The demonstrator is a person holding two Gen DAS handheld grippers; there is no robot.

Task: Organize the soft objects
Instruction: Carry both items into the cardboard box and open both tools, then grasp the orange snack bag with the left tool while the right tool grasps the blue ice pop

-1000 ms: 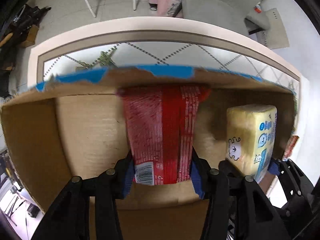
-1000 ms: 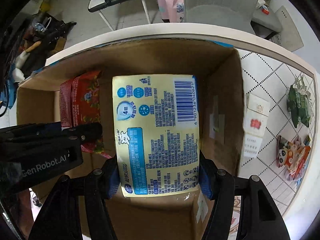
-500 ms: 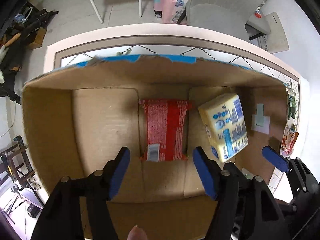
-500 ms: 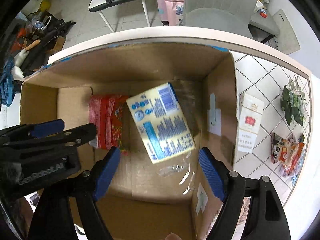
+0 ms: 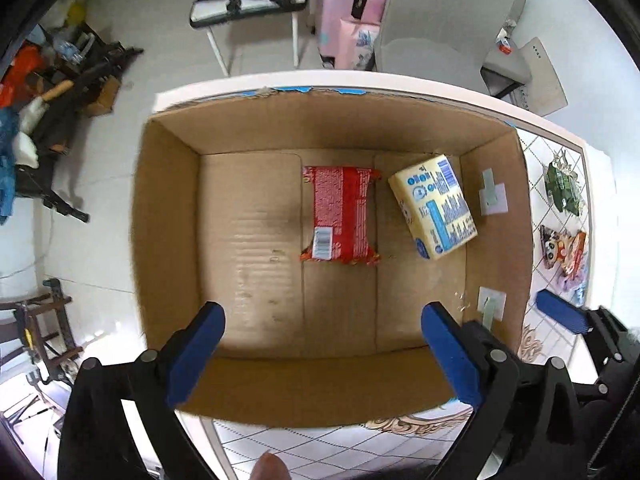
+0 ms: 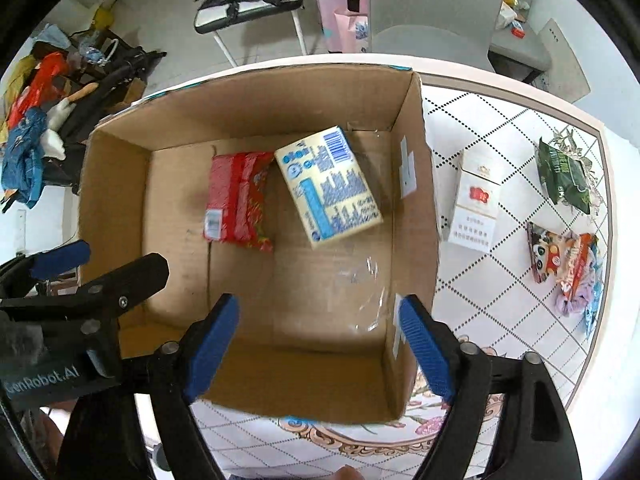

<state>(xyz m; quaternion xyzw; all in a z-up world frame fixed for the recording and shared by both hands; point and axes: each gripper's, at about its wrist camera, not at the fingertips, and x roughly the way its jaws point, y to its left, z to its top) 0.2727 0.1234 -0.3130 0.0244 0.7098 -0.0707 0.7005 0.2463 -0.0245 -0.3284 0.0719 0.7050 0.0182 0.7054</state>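
Both wrist views high, facing down into cardboard box (image 5: 168,240) (image 6: 116,184); box fills frame centre. Right view shows more table (image 6: 500,288) at right.

Black left gripper (image 5: 324,356) and right gripper (image 6: 320,344), blue-padded jaws, "GenRobot.AI" lettering.

Only one wording is reading clearly for us

We are making out "GenRobot.AI" in pale letters on the black body of the left gripper (image 6: 60,258), low at the left of the right wrist view. We are seeing a barcode and blue print on the yellow pack (image 6: 328,188), a barcode on the red pack (image 5: 340,220) and red characters on the white carton (image 6: 476,204), all too small for us to read.
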